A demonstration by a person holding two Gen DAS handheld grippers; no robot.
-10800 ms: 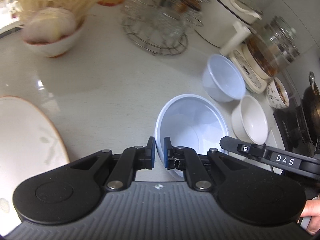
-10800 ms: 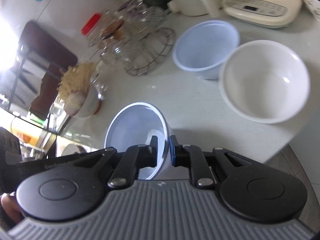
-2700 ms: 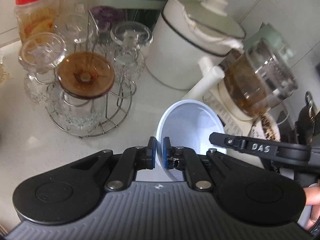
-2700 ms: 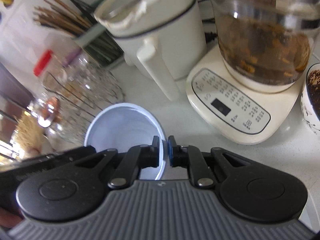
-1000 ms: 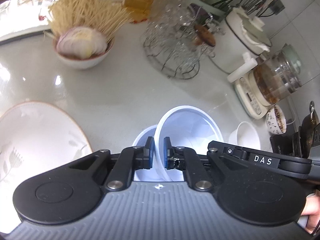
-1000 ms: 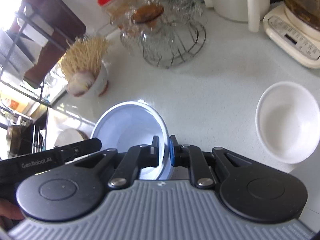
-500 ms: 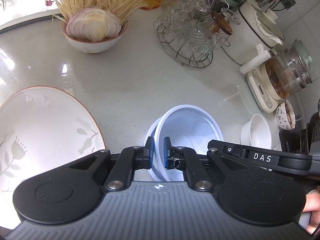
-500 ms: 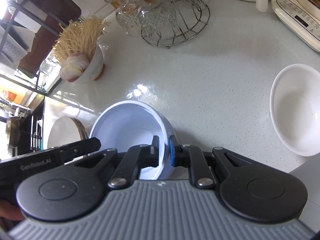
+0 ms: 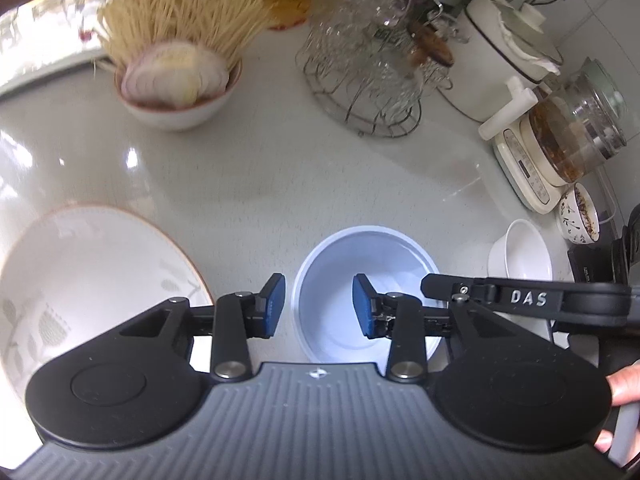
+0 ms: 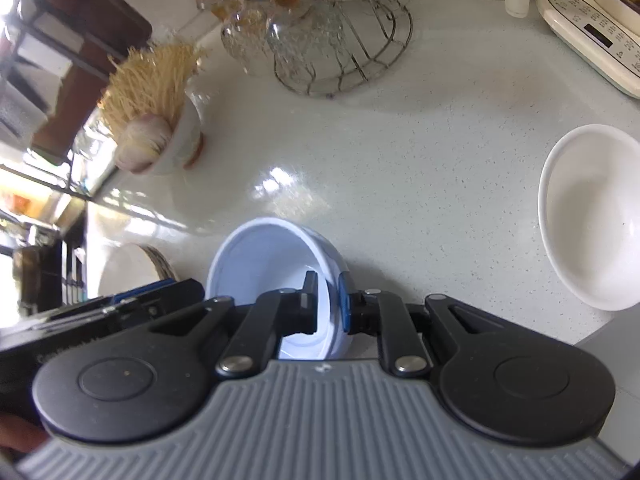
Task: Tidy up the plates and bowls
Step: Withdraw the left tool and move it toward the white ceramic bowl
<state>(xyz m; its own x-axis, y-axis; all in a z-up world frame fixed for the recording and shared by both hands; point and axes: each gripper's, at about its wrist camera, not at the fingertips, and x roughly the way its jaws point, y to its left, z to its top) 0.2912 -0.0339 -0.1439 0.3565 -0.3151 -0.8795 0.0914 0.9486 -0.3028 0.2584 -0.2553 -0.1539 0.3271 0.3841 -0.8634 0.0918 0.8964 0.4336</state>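
My left gripper (image 9: pixel 319 307) is opening off the blue bowl (image 9: pixel 366 292) while my right gripper (image 10: pixel 328 303) pinches its rim, so a one-sided pull could tip it toward the plate (image 9: pixel 92 276).

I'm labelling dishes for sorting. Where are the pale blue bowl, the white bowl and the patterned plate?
pale blue bowl (image 9: pixel 340 276): left wrist view, inner wall.
white bowl (image 10: pixel 592 216): right wrist view, inside surface.
patterned plate (image 9: pixel 92 264): left wrist view, bare centre.
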